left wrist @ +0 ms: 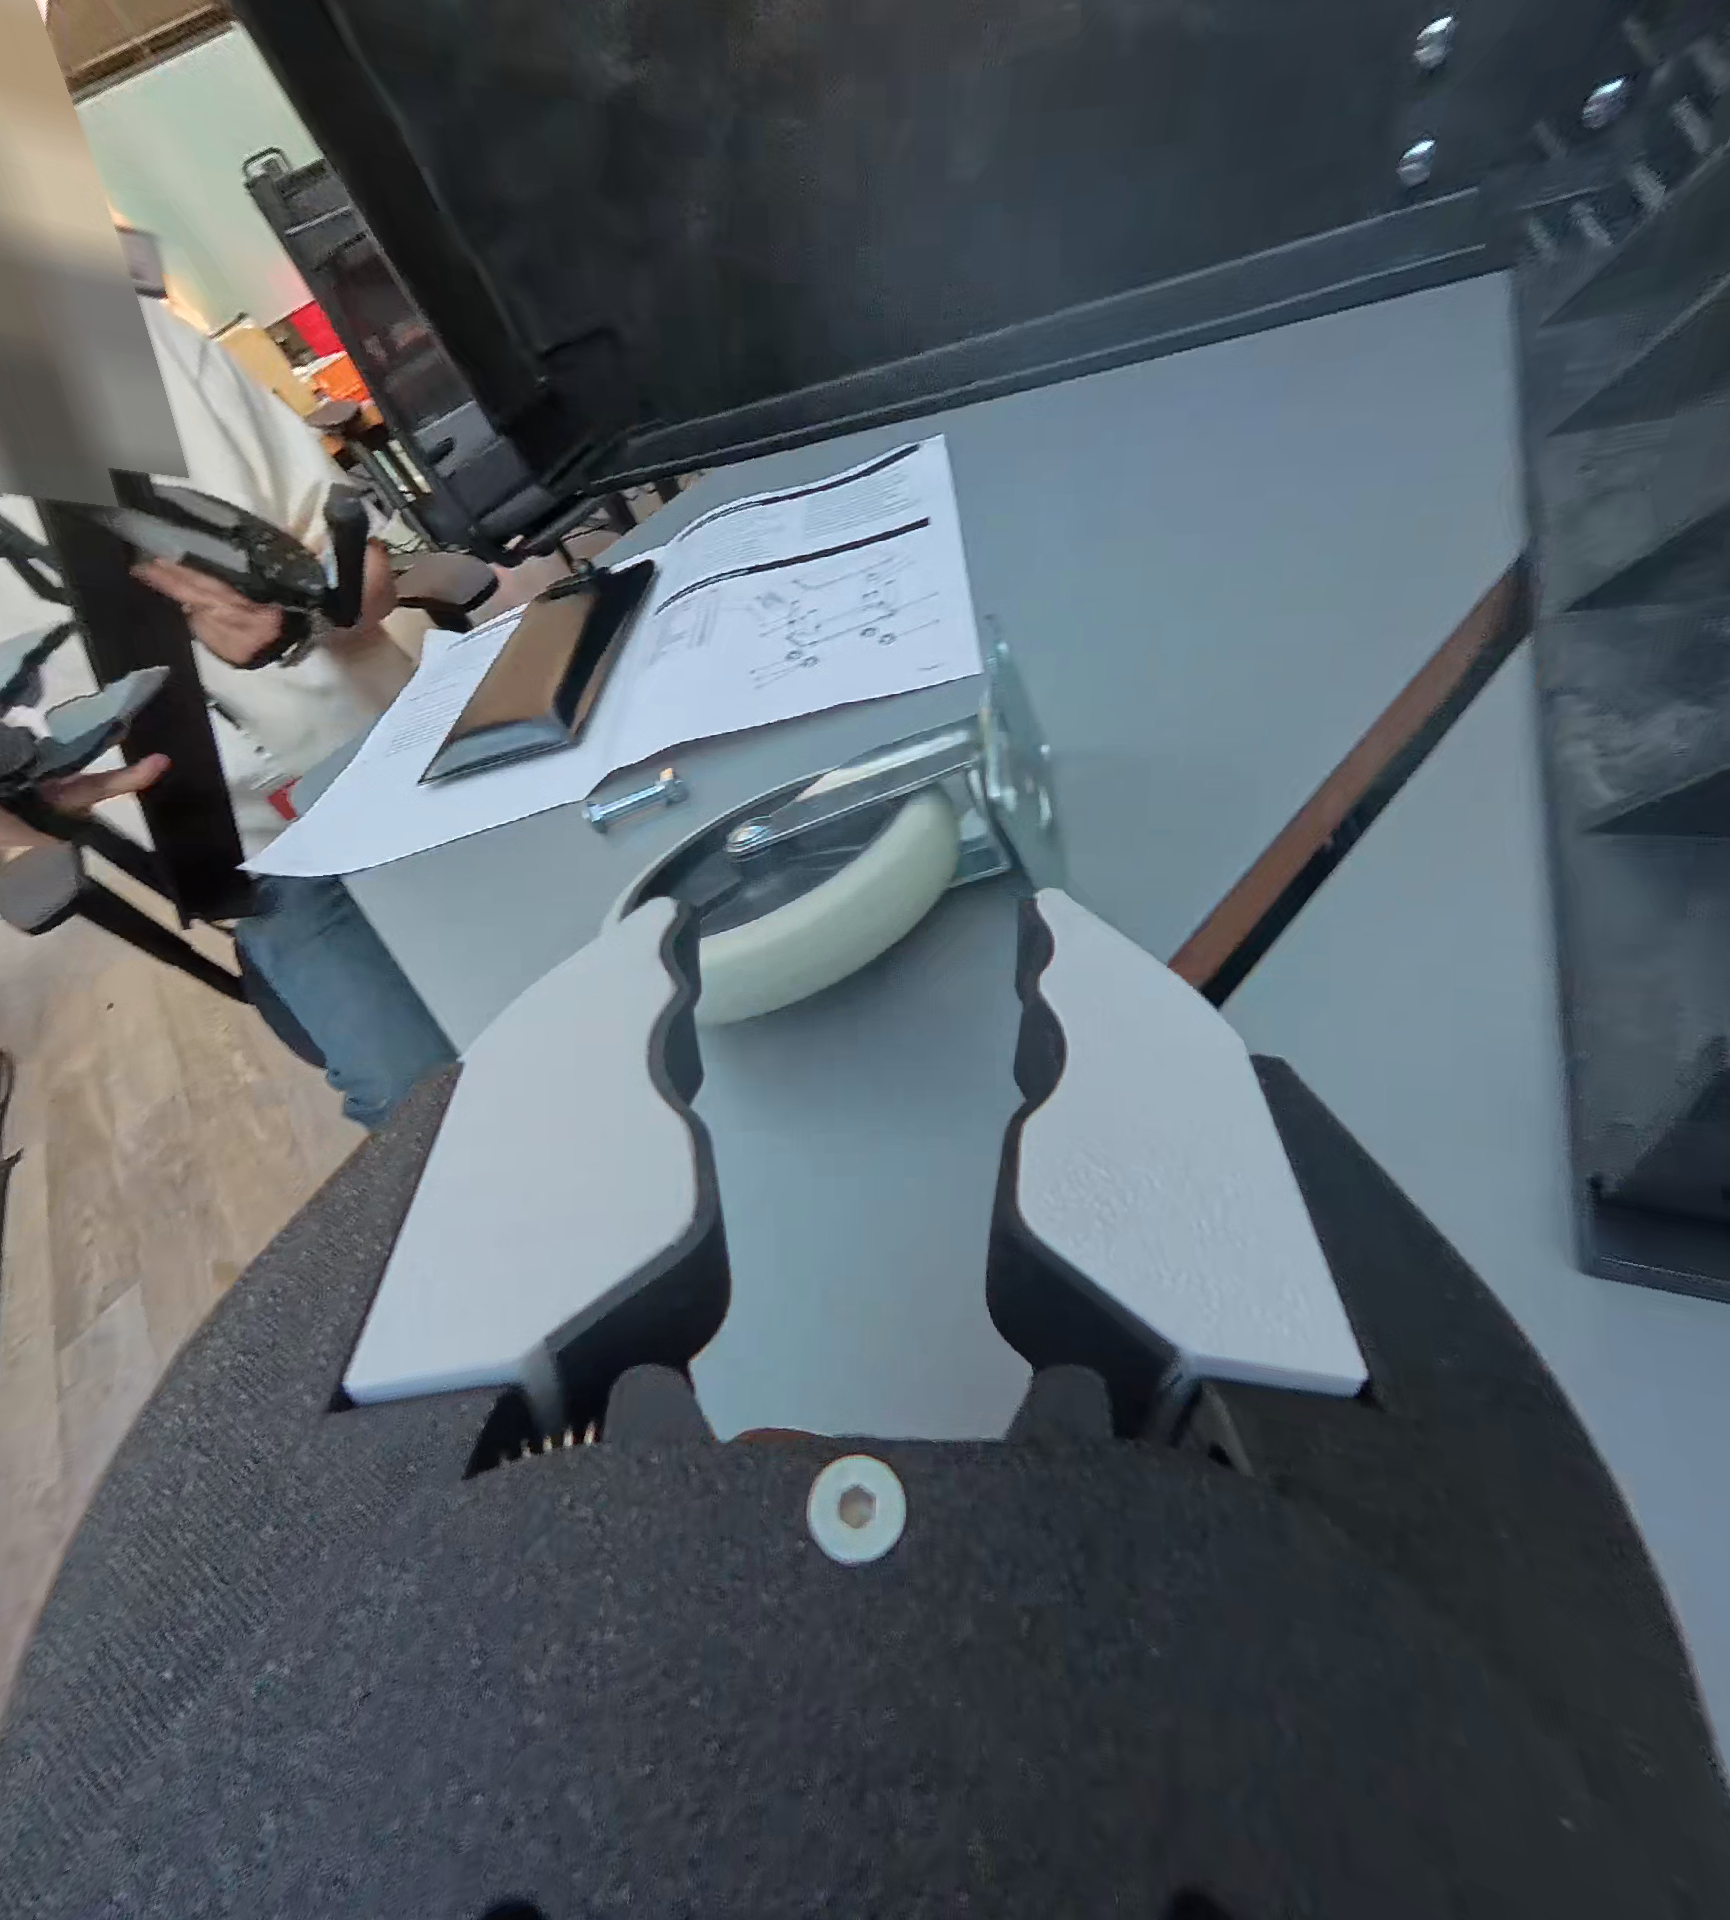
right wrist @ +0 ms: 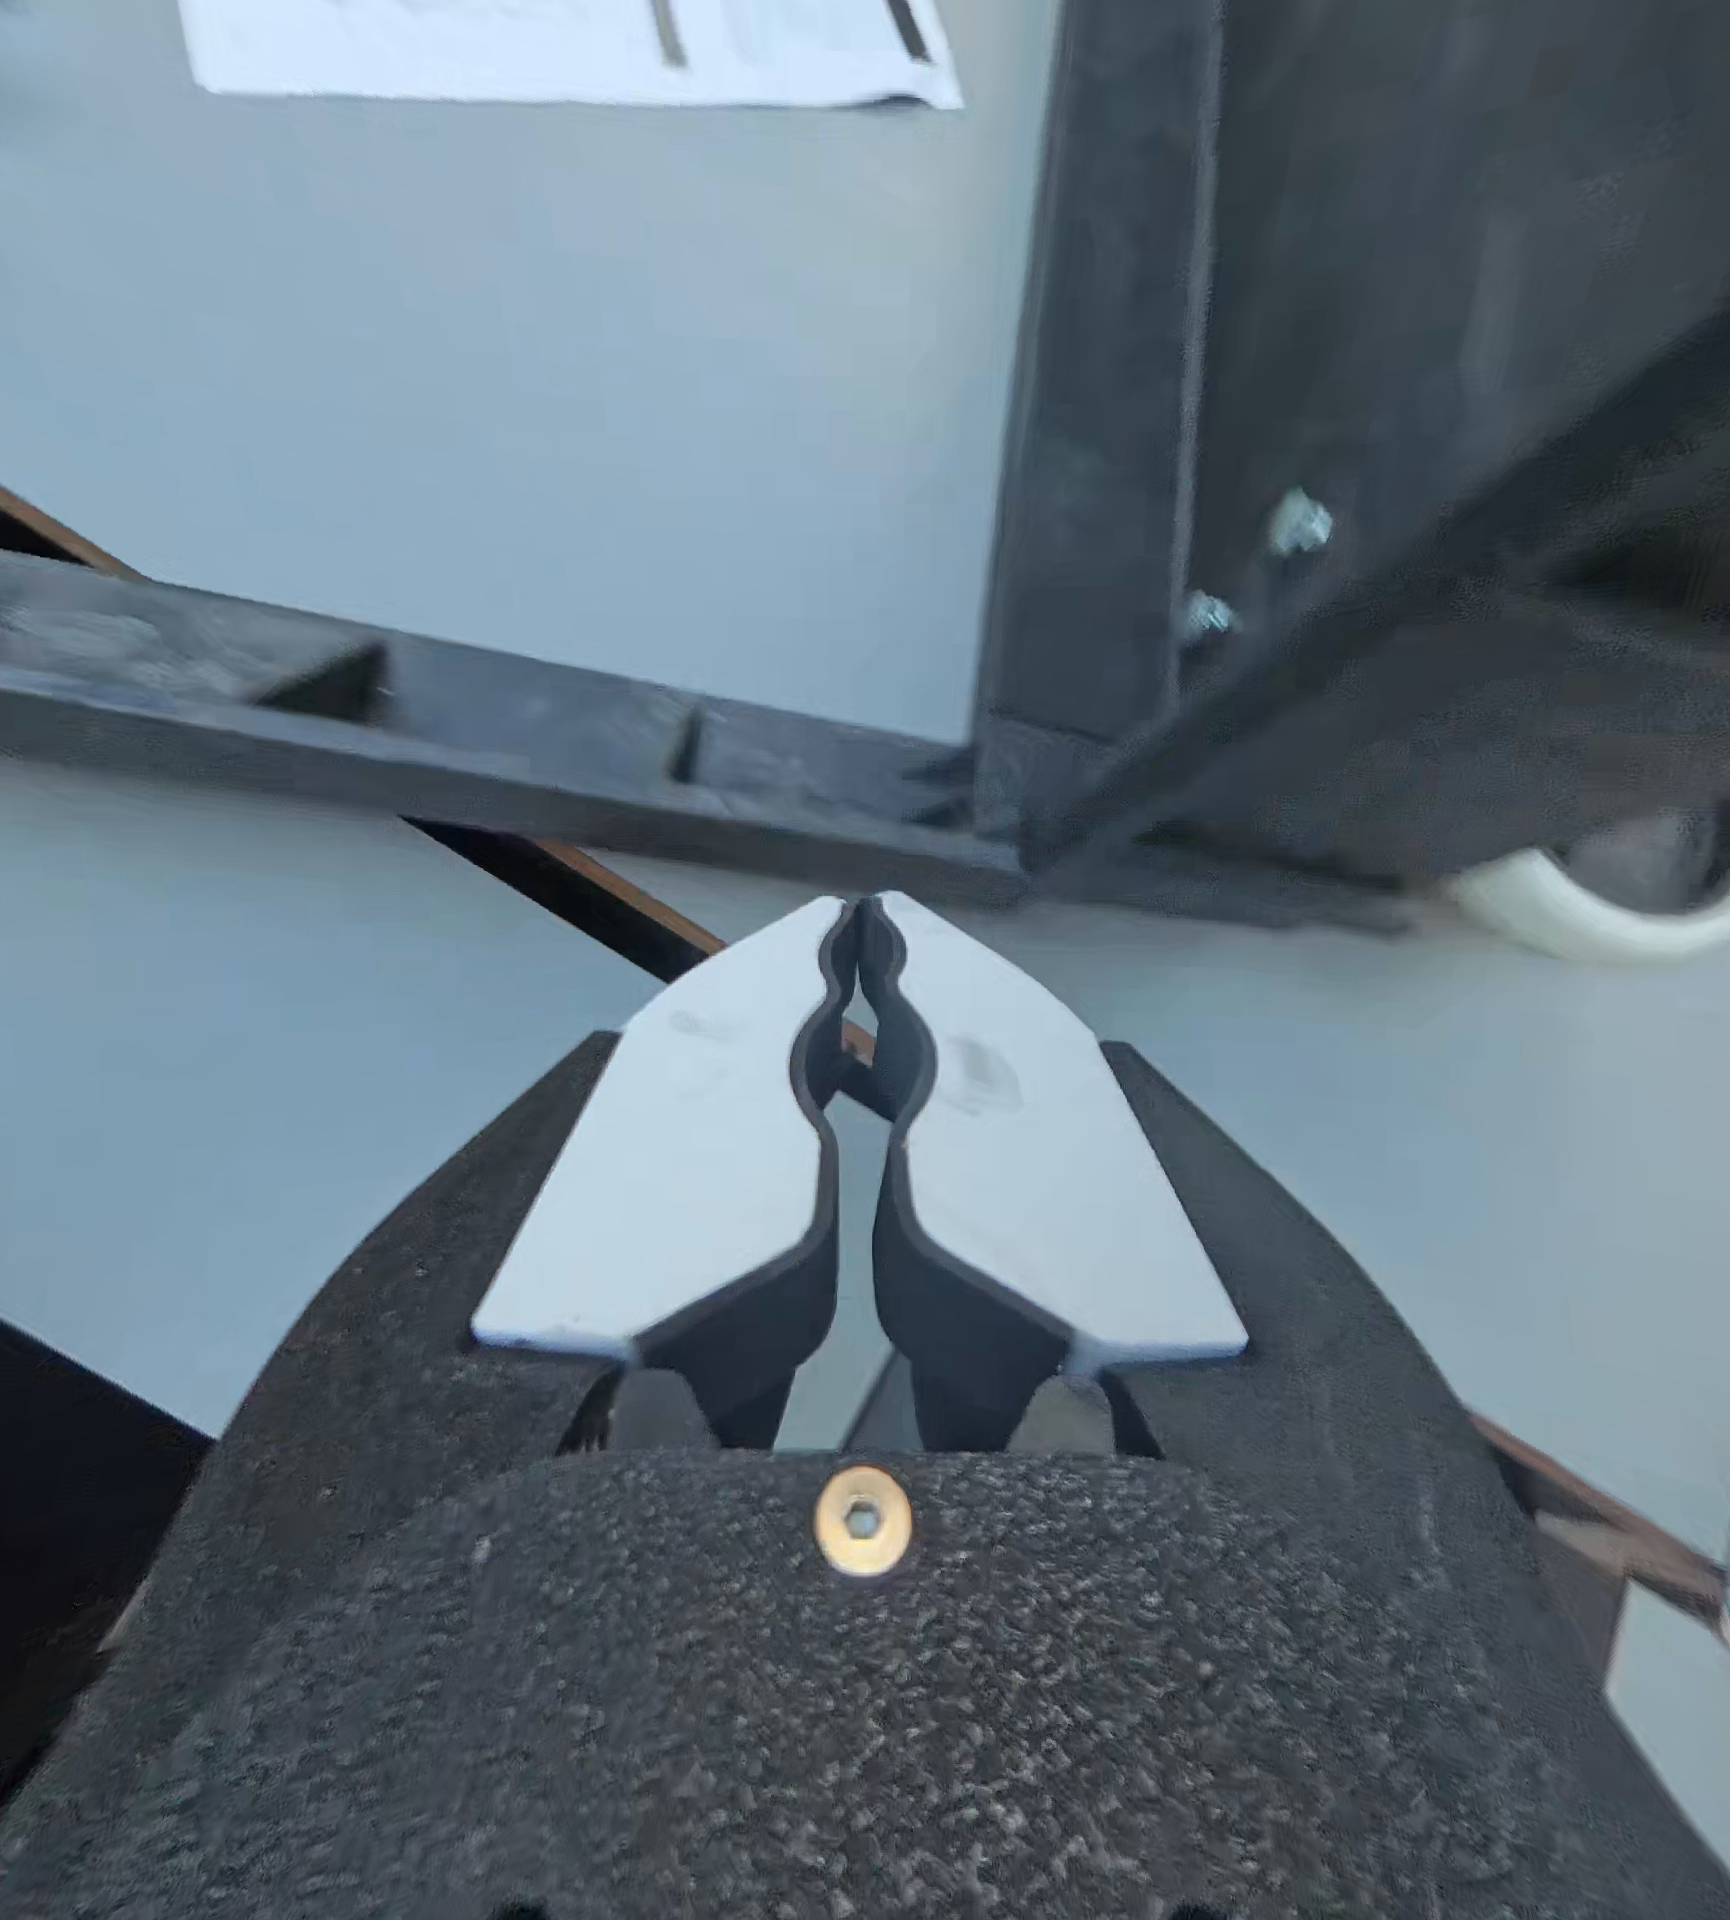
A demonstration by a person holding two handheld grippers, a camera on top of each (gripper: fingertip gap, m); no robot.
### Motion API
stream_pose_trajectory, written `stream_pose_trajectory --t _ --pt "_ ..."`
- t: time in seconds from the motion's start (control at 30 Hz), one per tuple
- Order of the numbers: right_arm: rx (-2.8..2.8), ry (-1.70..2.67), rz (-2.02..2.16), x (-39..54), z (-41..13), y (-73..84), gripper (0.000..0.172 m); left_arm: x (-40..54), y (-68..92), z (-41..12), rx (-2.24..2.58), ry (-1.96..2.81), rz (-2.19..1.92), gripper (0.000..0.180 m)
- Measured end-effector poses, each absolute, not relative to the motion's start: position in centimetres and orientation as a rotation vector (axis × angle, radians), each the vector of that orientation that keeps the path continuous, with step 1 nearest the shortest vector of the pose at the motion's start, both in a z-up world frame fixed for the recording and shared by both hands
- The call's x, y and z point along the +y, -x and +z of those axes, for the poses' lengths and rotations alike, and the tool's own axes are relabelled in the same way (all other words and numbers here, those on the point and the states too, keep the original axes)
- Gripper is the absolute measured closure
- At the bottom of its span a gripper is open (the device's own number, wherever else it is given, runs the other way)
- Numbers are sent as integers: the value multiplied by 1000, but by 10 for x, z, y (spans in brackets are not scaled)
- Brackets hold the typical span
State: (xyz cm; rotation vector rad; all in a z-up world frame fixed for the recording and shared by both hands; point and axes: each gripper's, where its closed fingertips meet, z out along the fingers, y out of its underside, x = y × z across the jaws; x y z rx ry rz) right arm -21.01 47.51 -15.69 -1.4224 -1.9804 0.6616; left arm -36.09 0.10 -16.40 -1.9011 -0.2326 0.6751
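Caster wheel lies before open left tool

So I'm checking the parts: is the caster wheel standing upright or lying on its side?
On its side. The caster wheel lies flat on the grey table, its mounting plate standing on edge.

workshop or lab: grey worktable, black metal frame, loose bolt, printed instruction sheet.
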Motion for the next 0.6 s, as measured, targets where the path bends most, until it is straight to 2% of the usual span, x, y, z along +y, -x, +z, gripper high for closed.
stream_pose_trajectory --t 0.1,0.23,0.33,0.4,0.47,0.53,0.6 --pt "-1938 1483 558 523 -173 191 172 22 327 -166 -159 1894 565 122" --pt "-1950 1484 601 524 -196 210 172 34 297 -162 -188 1787 519 123" --pt "-1940 1530 657 512 -218 216 172 32 278 -170 -277 1741 495 124" --pt "-1895 1508 811 480 -216 215 172 28 262 -178 -320 1729 488 125" --pt "-1896 1436 735 467 -216 215 172 23 248 -184 -351 1718 508 127" --pt "-1884 1408 592 489 -221 221 172 19 235 -182 -374 1681 547 128" --pt "-1854 1569 631 522 -232 232 172 15 223 -180 -408 1641 569 129"
